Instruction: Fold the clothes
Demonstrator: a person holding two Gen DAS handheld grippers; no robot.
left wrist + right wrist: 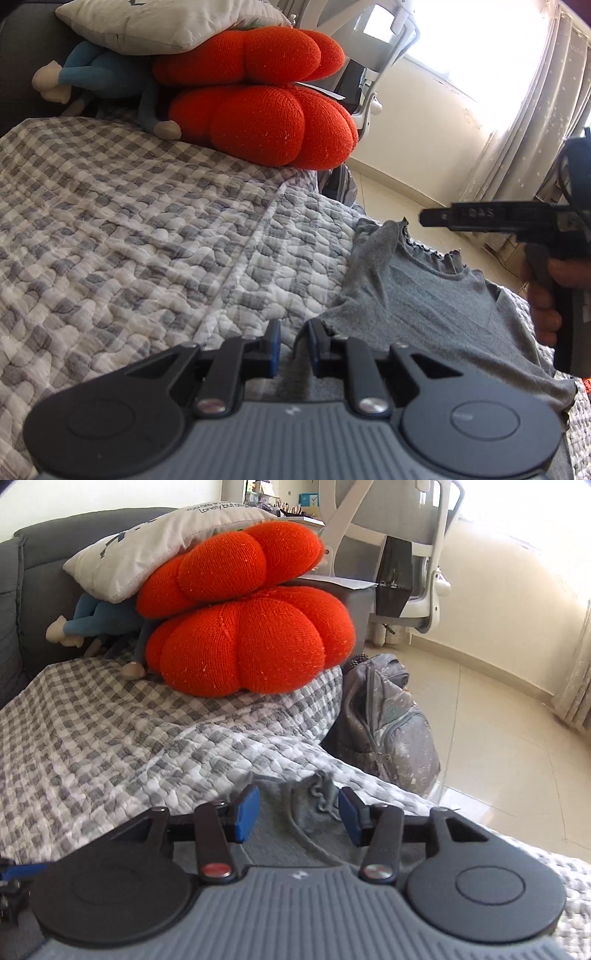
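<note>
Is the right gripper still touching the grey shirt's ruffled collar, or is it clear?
Apart. In the right wrist view the right gripper has its blue pads spread wide, and the ruffled collar of the grey shirt lies loose between them, with visible gaps on both sides.

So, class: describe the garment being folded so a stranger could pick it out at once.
Find the sofa covered by a grey-and-white checked quilt, with two orange pumpkin cushions at its far end. Near the quilt's front edge lies a grey top. Its plain grey knit and frilly neckline set it apart from the checked cover.
</note>
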